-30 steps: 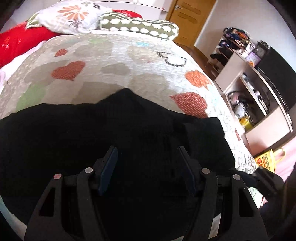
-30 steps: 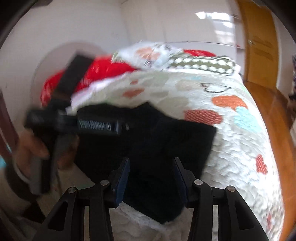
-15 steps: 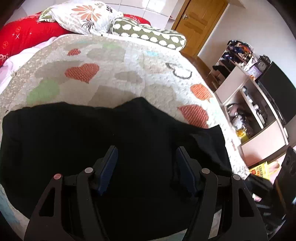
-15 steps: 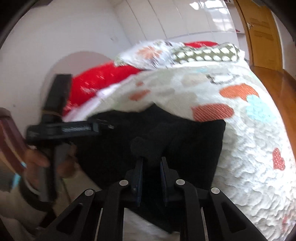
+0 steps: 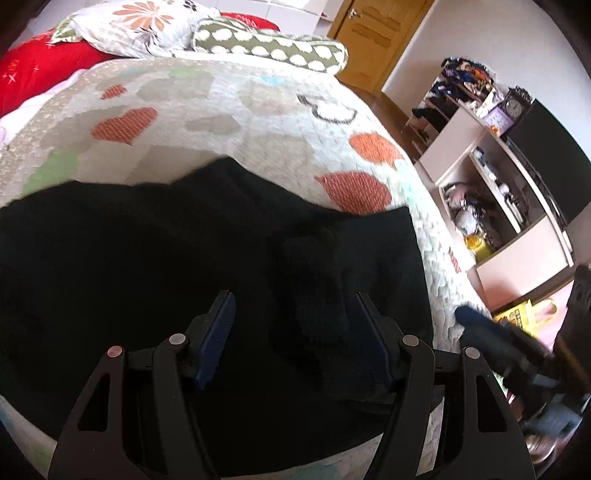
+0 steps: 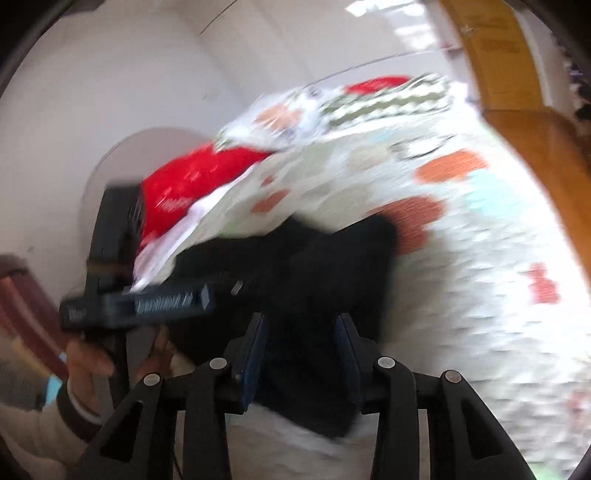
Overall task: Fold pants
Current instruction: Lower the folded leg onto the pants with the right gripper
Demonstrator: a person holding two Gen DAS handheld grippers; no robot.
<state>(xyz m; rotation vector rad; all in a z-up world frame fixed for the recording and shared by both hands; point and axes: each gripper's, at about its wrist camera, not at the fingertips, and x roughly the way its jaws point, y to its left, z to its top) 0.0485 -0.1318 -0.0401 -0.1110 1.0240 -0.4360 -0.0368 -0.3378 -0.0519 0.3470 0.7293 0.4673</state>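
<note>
The black pants (image 5: 147,277) lie spread across the near end of the bed, with a folded layer bunched on their right side (image 5: 314,280). My left gripper (image 5: 291,306) hovers over the middle of them. Its jaws stand wide and are opening a little more, with nothing pinched. In the blurred right wrist view my right gripper (image 6: 301,325) is over the right edge of the pants (image 6: 332,266). Its jaws are opening, with black cloth below the gap and no pad pressing on it. A hand (image 6: 88,362) holds the left tool at the left.
The quilt (image 5: 258,110) with heart patches covers the bed. A dotted pillow (image 5: 269,44), a floral pillow (image 5: 140,26) and a red one (image 5: 33,74) lie at the head. A shelf unit (image 5: 498,184), a dark screen (image 5: 546,166) and a wooden door (image 5: 376,37) stand to the right.
Half a second ago my right gripper was shut on a bunch of black cloth; its jaws have now parted and the tool has rolled. The left gripper shifted slightly over the pants.
</note>
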